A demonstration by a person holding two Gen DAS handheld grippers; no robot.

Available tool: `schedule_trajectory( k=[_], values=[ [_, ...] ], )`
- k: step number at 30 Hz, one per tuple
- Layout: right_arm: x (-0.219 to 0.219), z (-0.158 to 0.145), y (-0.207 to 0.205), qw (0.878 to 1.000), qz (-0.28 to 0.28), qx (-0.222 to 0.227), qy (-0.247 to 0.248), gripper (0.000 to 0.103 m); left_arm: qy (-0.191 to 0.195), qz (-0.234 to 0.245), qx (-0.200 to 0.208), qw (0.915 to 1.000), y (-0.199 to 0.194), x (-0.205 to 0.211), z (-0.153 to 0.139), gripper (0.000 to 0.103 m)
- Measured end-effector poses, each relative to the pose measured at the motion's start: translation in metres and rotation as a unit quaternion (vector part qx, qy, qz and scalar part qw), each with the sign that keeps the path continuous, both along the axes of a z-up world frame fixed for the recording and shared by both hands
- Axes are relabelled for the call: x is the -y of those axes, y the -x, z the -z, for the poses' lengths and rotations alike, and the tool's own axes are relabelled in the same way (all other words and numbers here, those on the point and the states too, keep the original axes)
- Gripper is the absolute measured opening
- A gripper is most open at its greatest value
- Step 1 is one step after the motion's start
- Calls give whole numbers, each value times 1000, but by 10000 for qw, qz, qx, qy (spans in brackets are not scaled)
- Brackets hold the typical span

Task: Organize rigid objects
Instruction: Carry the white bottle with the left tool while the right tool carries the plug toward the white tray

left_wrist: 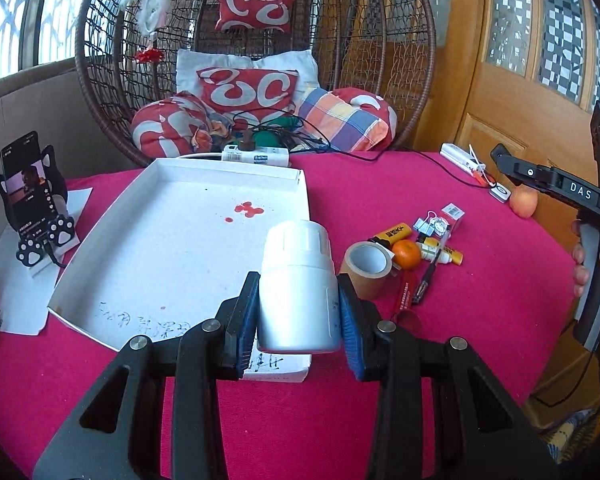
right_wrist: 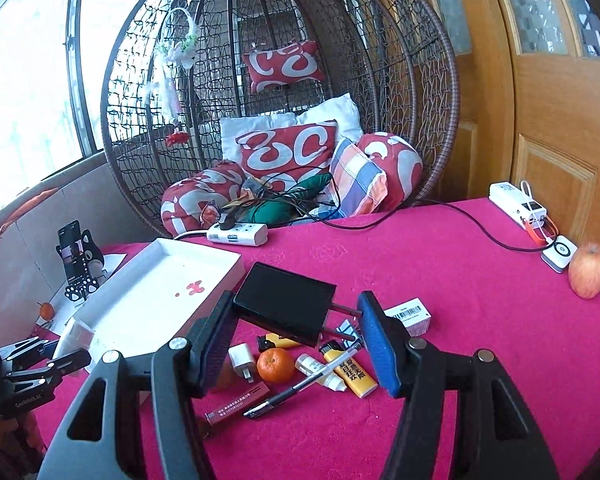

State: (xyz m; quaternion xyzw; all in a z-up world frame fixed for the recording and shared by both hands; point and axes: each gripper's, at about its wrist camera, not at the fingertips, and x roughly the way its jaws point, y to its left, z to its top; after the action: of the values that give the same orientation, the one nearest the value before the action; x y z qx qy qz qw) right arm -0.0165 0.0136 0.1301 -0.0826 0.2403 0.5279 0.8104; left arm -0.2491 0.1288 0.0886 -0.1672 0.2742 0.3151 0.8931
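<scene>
So far the white tray (left_wrist: 112,264) on the pink table holds nothing. The left gripper (left_wrist: 298,312) clamps a white bottle (left_wrist: 298,280) above the tray's near edge, and the right gripper (right_wrist: 296,332) pinches a black charger (right_wrist: 284,306) by body and prongs — both lifted, neither set down. Beside the tray a pile waits — tape roll (left_wrist: 367,266), orange (right_wrist: 275,365), pen (right_wrist: 300,386), glue tubes (right_wrist: 350,370).

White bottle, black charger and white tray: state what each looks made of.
White bottle: likely plastic, smooth with a soft sheen and a ribbed moulded cap.
Black charger: matte plastic body, by its even dull faces; its prongs look like bare metal.
White tray: probably cardboard or paperboard, with thin folded walls, red stains and ink writing on it.
</scene>
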Motion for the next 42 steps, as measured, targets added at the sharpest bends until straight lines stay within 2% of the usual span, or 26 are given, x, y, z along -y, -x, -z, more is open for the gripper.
schedule_trajectory(
  k=[13, 28, 42],
  values=[
    [-35, -12, 30, 9977, -635, 219, 20, 61, 90, -395, 143, 9991, 23, -25, -3, 36],
    [-72, -3, 61, 9922, -1157, 384, 270, 61, 261, -546, 132, 9981, 36, -40, 6, 36],
    [-121, 4, 88, 9839, -1679, 321, 519, 61, 55, -940, 26, 9956, 38, -72, 0, 36]
  ],
)
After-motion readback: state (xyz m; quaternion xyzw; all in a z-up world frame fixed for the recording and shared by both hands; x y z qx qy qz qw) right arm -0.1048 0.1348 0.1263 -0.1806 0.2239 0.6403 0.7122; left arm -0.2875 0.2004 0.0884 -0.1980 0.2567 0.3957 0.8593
